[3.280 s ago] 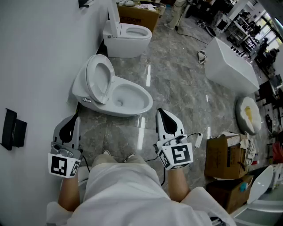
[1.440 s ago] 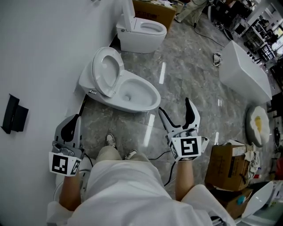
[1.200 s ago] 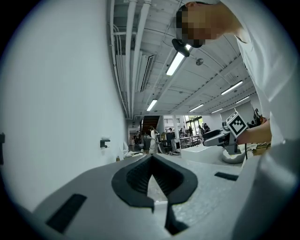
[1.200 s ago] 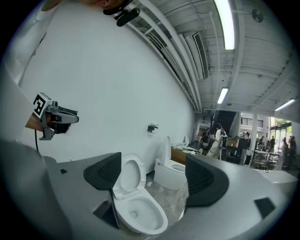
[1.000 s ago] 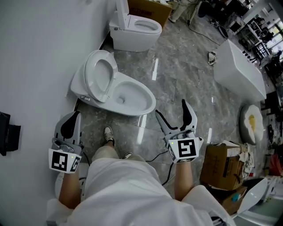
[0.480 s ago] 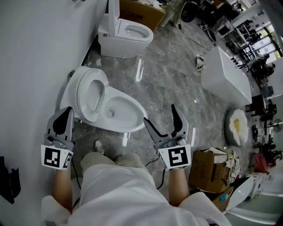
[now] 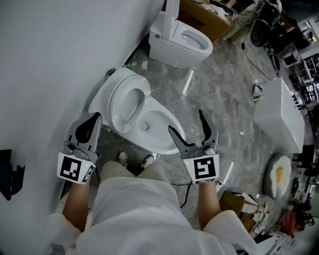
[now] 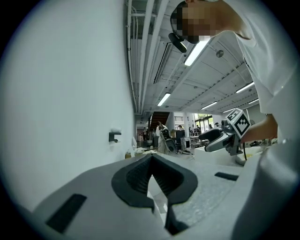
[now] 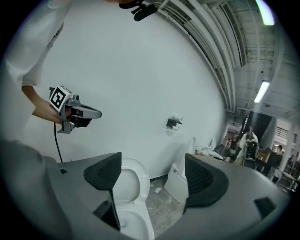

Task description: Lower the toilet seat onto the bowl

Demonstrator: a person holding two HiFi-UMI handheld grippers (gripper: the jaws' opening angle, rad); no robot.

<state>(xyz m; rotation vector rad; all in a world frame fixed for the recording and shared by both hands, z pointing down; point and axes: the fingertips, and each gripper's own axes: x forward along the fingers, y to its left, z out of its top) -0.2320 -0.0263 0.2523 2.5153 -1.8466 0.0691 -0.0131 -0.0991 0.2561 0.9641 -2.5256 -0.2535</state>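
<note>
The white toilet stands against the wall with its seat (image 7: 126, 99) raised and leaning back over the tank; the bowl (image 7: 158, 125) lies uncovered. My right gripper (image 7: 185, 122) is open with nothing between its jaws, and it hovers over the bowl's near rim. My left gripper (image 7: 94, 120) is shut and empty, left of the toilet beside the wall. In the right gripper view the raised seat (image 9: 128, 185) and the bowl (image 9: 134, 224) show between the spread jaws of that gripper (image 9: 152, 174). The left gripper view shows its jaws (image 8: 151, 158) closed and the wall at the left.
A second toilet (image 7: 182, 35) with its lid up stands farther along the wall, with a cardboard box (image 7: 208, 14) behind it. A white tub (image 7: 280, 115) sits to the right. A dark fixture (image 7: 10, 180) hangs on the wall at the left. My shoes (image 7: 122, 158) are just short of the bowl.
My right gripper, shut at first, has opened. I have stepped up to the toilet, so both grippers are now nearer it, the right one over the bowl's front. The seat stays raised.
</note>
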